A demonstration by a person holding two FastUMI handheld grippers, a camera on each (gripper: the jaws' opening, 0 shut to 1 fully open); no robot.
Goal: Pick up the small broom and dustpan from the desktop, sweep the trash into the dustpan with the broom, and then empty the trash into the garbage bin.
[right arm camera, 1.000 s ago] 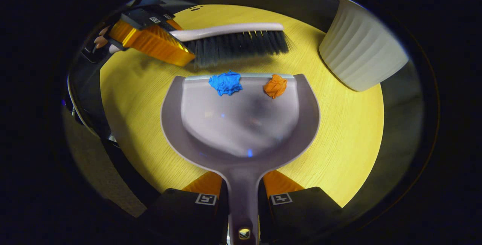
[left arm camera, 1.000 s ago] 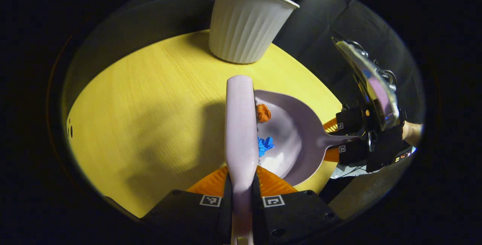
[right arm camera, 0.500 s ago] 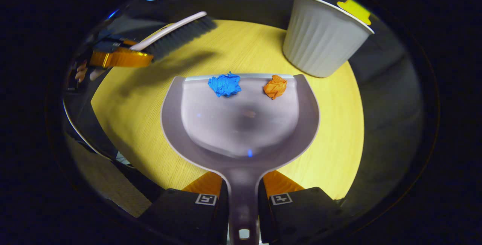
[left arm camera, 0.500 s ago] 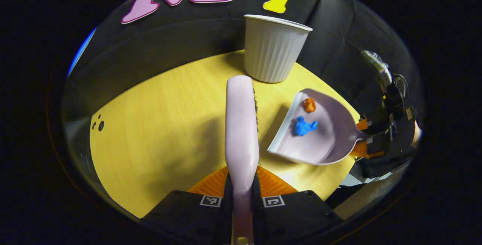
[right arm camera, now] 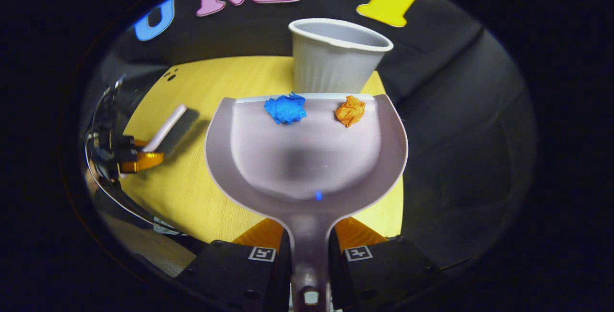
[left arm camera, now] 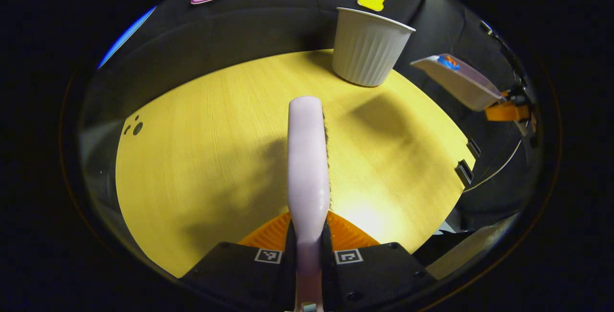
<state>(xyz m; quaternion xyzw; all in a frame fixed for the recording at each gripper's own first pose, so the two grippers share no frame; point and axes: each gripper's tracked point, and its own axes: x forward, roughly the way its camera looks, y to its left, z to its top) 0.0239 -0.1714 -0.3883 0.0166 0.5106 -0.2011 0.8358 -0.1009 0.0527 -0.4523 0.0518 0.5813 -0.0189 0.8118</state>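
A pale lilac broom (left arm camera: pixel 308 158) runs straight out from my left gripper (left arm camera: pixel 308 228), which is shut on its handle above the yellow table (left arm camera: pixel 201 149). In the right gripper view, my right gripper (right arm camera: pixel 309 235) is shut on the handle of the lilac dustpan (right arm camera: pixel 307 168). The pan is raised off the table. A blue paper ball (right arm camera: pixel 286 108) and an orange paper ball (right arm camera: pixel 350 110) lie at its front lip. The white ribbed bin (right arm camera: pixel 336 57) stands just beyond that lip. In the left gripper view, the dustpan (left arm camera: pixel 460 81) hovers to the right of the bin (left arm camera: pixel 368 50).
The bin stands at the table's far edge against the black cloth wall. Small dark holes (left arm camera: pixel 132 128) mark the far left of the tabletop. Two black clips (left arm camera: pixel 464 170) sit on its right edge. The broom (right arm camera: pixel 165 127) and left gripper (right arm camera: pixel 136 158) hang low at the left.
The dustpan has risen off the table with both paper balls and moved up to the bin. The broom has drawn back and away from the pan.
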